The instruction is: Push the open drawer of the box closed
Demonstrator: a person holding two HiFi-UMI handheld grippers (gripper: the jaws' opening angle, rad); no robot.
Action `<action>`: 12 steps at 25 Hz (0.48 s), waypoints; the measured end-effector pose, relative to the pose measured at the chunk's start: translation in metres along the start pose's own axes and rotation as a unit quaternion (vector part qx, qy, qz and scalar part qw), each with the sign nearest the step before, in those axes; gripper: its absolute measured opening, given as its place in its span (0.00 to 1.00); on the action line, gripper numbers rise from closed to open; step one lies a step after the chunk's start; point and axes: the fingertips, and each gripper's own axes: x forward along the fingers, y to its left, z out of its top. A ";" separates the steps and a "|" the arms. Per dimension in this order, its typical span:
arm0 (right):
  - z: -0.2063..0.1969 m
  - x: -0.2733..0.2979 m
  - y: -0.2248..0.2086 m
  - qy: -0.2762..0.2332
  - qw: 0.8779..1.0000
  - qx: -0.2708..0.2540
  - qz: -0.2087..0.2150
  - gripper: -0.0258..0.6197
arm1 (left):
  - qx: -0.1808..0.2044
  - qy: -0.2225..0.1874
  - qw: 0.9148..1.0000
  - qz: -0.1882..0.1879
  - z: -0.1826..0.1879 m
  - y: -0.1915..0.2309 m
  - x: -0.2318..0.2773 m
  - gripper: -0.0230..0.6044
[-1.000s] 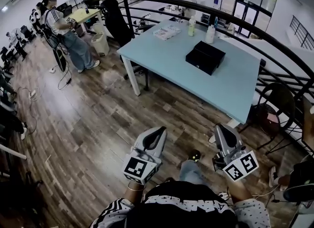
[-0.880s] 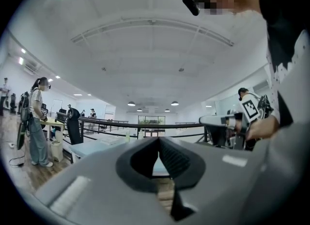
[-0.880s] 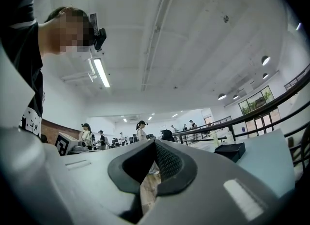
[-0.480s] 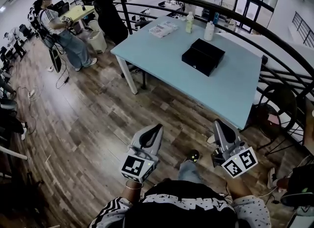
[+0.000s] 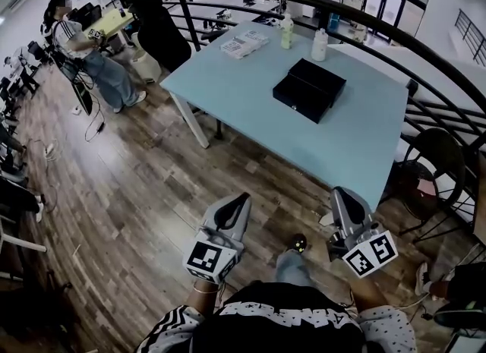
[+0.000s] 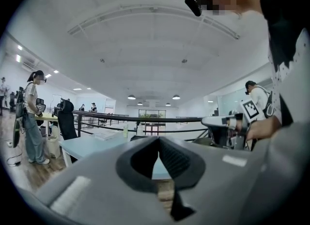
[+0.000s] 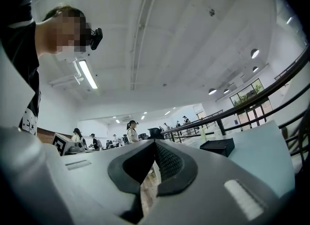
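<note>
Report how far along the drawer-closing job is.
Done: nothing yet. In hand: the left gripper and right gripper are both shut and empty, held low over the floor, short of the table. Left: reach the black box on the table and push its drawer in. From this far, the drawer's state is hard to make out.

Light-blue tabletop (image 5: 342, 146) ahead of me: black box (image 5: 309, 89) mid-surface, greenish bottle (image 5: 287, 33) and white bottle (image 5: 320, 44) near far edge, flat white packet (image 5: 244, 44) left of them.
</note>
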 end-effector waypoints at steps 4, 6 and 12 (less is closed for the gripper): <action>0.001 0.009 -0.031 -0.001 1.000 0.008 -0.009 0.04 | 0.014 0.004 1.000 0.000 0.000 0.002 0.028 0.04; 0.003 0.016 -0.042 -0.002 1.000 0.013 -0.008 0.04 | 0.017 0.010 1.000 0.004 0.001 0.005 0.039 0.04; 0.017 0.038 -0.073 -0.011 1.000 0.016 0.004 0.04 | 0.034 0.010 0.999 0.010 0.018 0.008 0.077 0.04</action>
